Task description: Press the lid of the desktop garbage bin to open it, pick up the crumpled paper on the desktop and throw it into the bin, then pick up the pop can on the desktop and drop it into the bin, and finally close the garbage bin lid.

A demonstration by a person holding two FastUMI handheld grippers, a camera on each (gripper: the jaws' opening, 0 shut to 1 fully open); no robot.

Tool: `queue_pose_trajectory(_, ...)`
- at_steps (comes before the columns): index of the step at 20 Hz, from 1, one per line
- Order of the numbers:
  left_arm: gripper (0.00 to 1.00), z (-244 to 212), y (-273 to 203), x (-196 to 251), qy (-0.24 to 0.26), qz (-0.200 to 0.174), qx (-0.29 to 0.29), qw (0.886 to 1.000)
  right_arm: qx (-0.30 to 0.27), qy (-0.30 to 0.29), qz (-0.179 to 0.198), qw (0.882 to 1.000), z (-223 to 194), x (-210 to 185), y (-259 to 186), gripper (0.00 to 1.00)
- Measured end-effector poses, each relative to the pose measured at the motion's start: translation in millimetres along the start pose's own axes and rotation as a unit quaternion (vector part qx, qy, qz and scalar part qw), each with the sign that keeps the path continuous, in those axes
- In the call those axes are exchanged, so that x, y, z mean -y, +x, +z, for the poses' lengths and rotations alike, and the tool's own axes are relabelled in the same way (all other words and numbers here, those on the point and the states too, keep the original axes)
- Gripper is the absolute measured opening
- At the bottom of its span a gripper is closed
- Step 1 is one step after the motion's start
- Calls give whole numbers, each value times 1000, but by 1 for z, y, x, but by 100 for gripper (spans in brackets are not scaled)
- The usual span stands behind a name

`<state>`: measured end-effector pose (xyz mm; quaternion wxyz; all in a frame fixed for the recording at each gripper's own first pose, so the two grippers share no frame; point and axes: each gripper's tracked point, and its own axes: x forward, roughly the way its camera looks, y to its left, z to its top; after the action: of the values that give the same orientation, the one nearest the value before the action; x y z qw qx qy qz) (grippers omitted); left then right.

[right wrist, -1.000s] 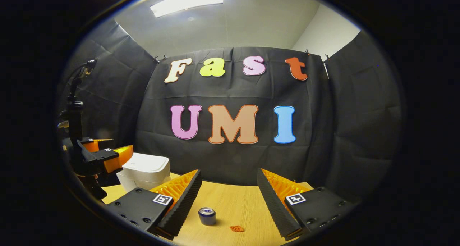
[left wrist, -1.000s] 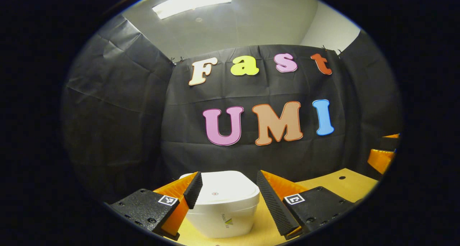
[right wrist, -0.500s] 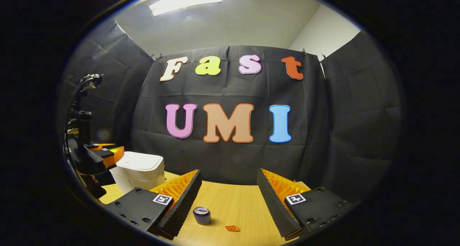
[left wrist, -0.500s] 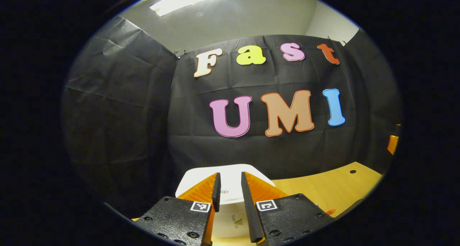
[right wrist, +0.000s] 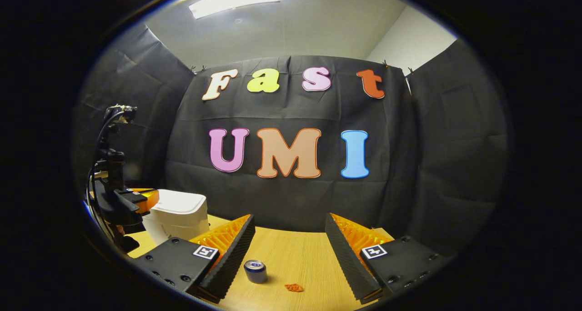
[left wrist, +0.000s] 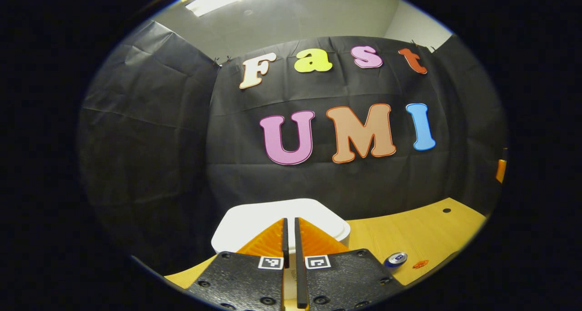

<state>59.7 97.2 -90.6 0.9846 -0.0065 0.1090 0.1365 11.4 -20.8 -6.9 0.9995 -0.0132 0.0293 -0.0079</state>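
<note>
My left gripper (left wrist: 289, 227) has its two fingers drawn together with only a thin slit between them and nothing held. In the left gripper view its tips sit over the closed white lid (left wrist: 254, 218) of the garbage bin (left wrist: 338, 231), which lies directly ahead and just under the fingers; I cannot tell from here whether the tips touch the lid. In the right gripper view I see the same gripper (right wrist: 148, 199) off to the left, level with the top of the garbage bin (right wrist: 175, 220) and against its left side.

My right gripper (right wrist: 289, 231) stands wide open, fingers well apart, holding nothing and touching nothing. Between its fingers, nearer the left one, the pop can (right wrist: 255, 271) stands upright on the counter (right wrist: 295, 256). The crumpled paper (right wrist: 293, 287), a small orange wad, lies just to the right of the can, apart from it.

From the left gripper view the pop can (left wrist: 395, 259) and the crumpled paper (left wrist: 420, 264) lie on the counter (left wrist: 423, 224) to the right of the bin, well apart from my closed left gripper.
</note>
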Motion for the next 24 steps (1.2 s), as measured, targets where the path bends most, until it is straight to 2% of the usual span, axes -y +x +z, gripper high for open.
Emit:
queue_pose_trajectory(1,0,-5,2,-3,0,3,-5,1000,-1,0,0,1000,0,-1,1,98)
queue_pose_trajectory(10,0,-25,21,-9,17,17,-17,1000,-5,1,-2,1000,-5,-3,5,98)
queue_pose_trajectory(15,0,-20,21,-13,-53,31,19,998,-15,6,0,1000,-11,-5,7,98)
queue_pose_trajectory(22,0,-22,19,-13,-81,24,30,996,-19,6,2,1000,-14,-5,8,98)
queue_pose_trajectory(24,0,-24,19,-11,-62,25,32,997,-17,6,4,1000,-13,-6,10,98)
